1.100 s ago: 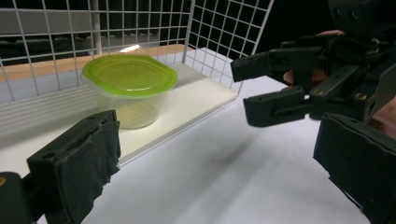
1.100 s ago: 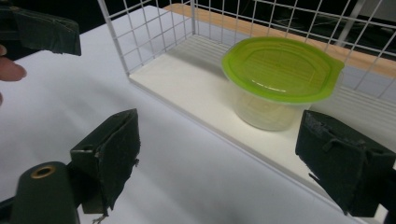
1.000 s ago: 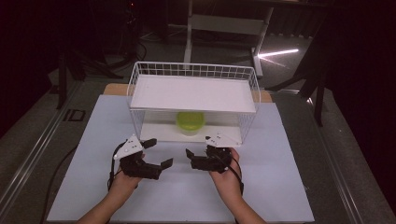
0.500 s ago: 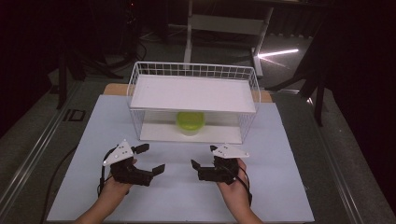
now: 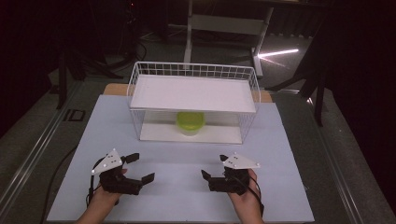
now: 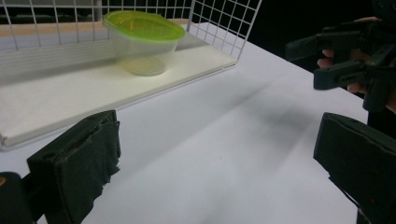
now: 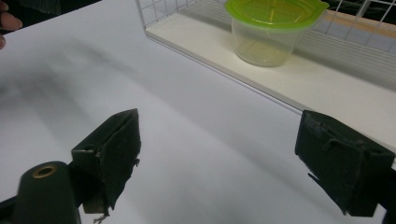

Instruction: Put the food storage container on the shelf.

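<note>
Currently both grippers sit low near the table's front edge, jaws spread, holding nothing: left gripper [image 5: 139, 168], right gripper [image 5: 212, 167]. Tub [image 5: 190, 122] stands on the rack's [image 5: 194, 70] lower shelf, well apart. Advice: approach level under the upper shelf, grip the tub's wall below the lid [image 7: 275, 11].

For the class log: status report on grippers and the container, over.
Left gripper open, right gripper open, both empty. Green-lidded container on rack's lower shelf, untouched. Rack front open.
</note>
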Action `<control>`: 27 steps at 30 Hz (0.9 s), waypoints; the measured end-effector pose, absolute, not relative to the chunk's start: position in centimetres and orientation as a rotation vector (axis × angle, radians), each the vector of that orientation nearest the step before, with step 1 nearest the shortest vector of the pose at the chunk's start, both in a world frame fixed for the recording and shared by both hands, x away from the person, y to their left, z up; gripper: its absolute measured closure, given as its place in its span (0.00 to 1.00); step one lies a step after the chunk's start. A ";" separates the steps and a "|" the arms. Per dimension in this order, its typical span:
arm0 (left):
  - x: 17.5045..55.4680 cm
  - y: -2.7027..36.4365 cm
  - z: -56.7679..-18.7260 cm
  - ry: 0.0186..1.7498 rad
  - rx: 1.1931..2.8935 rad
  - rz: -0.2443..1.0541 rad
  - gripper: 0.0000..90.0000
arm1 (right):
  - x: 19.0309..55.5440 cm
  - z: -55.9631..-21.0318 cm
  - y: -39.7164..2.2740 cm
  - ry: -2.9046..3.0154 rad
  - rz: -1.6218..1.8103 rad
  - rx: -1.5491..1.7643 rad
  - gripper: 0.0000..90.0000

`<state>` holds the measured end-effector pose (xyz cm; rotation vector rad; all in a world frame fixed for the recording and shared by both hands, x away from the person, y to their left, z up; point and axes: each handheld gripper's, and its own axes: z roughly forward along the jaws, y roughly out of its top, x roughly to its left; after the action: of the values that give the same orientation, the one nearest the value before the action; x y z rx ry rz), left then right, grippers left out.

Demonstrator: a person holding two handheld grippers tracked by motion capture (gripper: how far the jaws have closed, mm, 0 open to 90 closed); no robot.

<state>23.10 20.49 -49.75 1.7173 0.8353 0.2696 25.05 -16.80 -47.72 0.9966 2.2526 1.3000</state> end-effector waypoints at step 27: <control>21.3 23.0 -51.0 0.888 1.701 0.284 0.02 | 23.8 -49.9 -19.8 2.282 1.235 1.022 0.16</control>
<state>21.25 22.99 -50.95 1.7011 0.8878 0.2838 23.83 -19.77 -49.89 1.0218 2.2822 1.2348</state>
